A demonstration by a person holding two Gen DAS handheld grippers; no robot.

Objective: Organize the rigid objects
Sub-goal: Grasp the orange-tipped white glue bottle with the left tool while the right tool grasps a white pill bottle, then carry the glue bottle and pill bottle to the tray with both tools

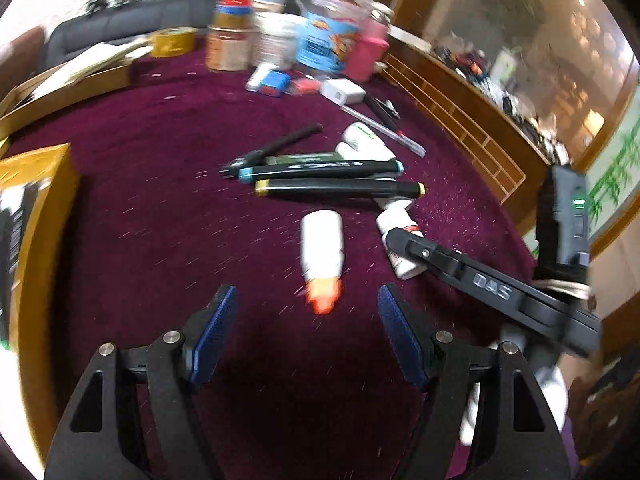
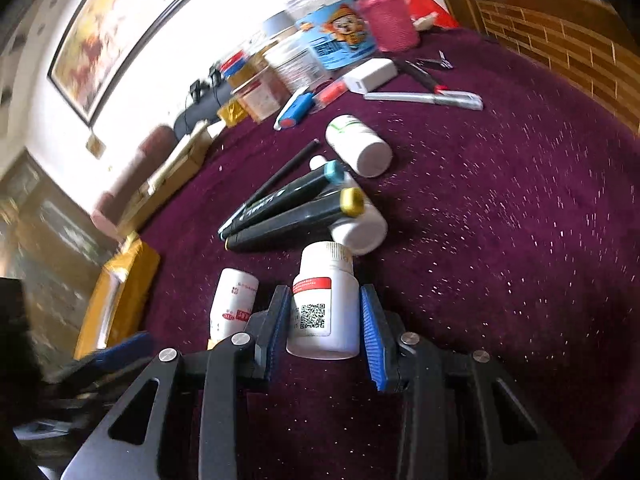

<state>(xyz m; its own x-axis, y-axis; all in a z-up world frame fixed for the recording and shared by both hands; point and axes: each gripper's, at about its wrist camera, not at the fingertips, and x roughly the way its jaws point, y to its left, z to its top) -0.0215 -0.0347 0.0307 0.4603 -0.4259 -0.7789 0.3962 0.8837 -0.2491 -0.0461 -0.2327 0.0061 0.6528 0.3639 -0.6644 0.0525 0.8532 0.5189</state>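
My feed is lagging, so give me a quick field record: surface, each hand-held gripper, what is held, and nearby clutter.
surface: maroon cloth
right hand-held gripper: pads on both sides of the white pill bottle, which has a red band and QR label
left hand-held gripper: open, nothing between its pads
ahead of left: white bottle with orange cap, lying down
middle: two black markers side by side
far edge: jars and a pink bottle
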